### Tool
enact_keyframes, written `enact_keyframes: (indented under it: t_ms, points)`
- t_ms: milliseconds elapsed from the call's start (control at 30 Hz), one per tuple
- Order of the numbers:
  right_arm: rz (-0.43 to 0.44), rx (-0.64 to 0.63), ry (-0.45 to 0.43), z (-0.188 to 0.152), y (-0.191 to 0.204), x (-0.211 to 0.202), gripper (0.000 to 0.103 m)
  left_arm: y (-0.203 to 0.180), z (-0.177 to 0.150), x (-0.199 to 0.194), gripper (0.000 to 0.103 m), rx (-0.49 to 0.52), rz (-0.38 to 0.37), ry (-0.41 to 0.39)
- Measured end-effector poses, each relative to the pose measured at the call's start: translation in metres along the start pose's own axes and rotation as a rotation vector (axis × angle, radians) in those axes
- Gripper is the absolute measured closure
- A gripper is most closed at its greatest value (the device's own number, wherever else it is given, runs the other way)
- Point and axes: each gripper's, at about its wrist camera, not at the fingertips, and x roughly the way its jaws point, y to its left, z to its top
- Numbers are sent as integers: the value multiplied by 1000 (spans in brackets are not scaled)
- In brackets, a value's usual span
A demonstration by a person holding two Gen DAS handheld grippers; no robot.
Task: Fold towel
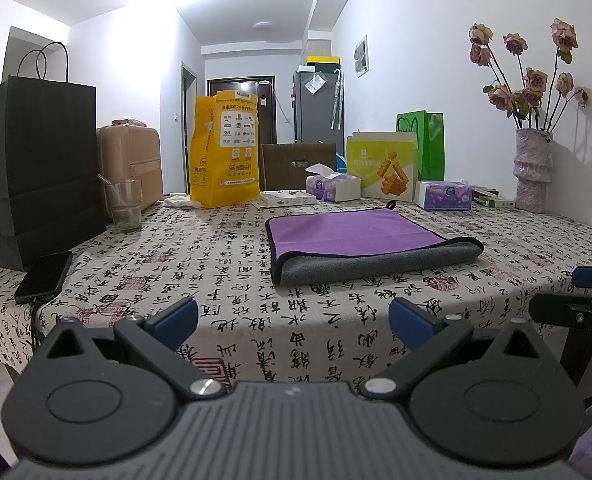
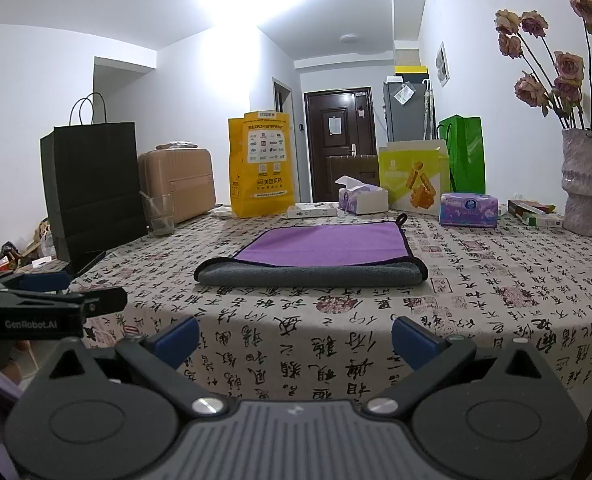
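Observation:
A towel (image 1: pixel 360 236), purple on top and grey underneath, lies folded flat on the patterned tablecloth (image 1: pixel 223 280); its folded grey edge faces me. It also shows in the right wrist view (image 2: pixel 320 252). My left gripper (image 1: pixel 293 318) is open and empty, held back at the table's near edge, well short of the towel. My right gripper (image 2: pixel 294 338) is open and empty, also at the near edge. Each gripper shows at the side of the other's view: the right gripper (image 1: pixel 588 296) and the left gripper (image 2: pixel 55 292).
A black paper bag (image 1: pixel 39 160), a glass (image 1: pixel 123 204) and a phone (image 1: pixel 43 278) stand at the left. A yellow bag (image 1: pixel 225 152), tissue packs (image 1: pixel 334 186), a snack box (image 1: pixel 384 172), a green bag (image 1: pixel 426 144) and a flower vase (image 1: pixel 534 168) line the back.

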Motion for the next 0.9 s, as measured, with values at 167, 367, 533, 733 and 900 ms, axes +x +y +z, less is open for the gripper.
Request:
enact_keyframes:
  t_ms: [167, 367, 533, 733, 900]
  points:
    - [3, -3, 1, 0, 0, 0, 0, 0, 0, 0, 0, 0, 0, 0]
    - [3, -1, 2, -1, 0, 0, 0, -2, -1, 0, 0, 1, 0, 1]
    - [2, -1, 2, -1, 0, 0, 0, -2, -1, 0, 0, 1, 0, 1]
    - [2, 2, 5, -1, 0, 0, 0, -2, -1, 0, 0, 1, 0, 1]
    - [1, 1, 4, -1, 0, 1, 0, -2, -1, 0, 0, 1, 1, 0]
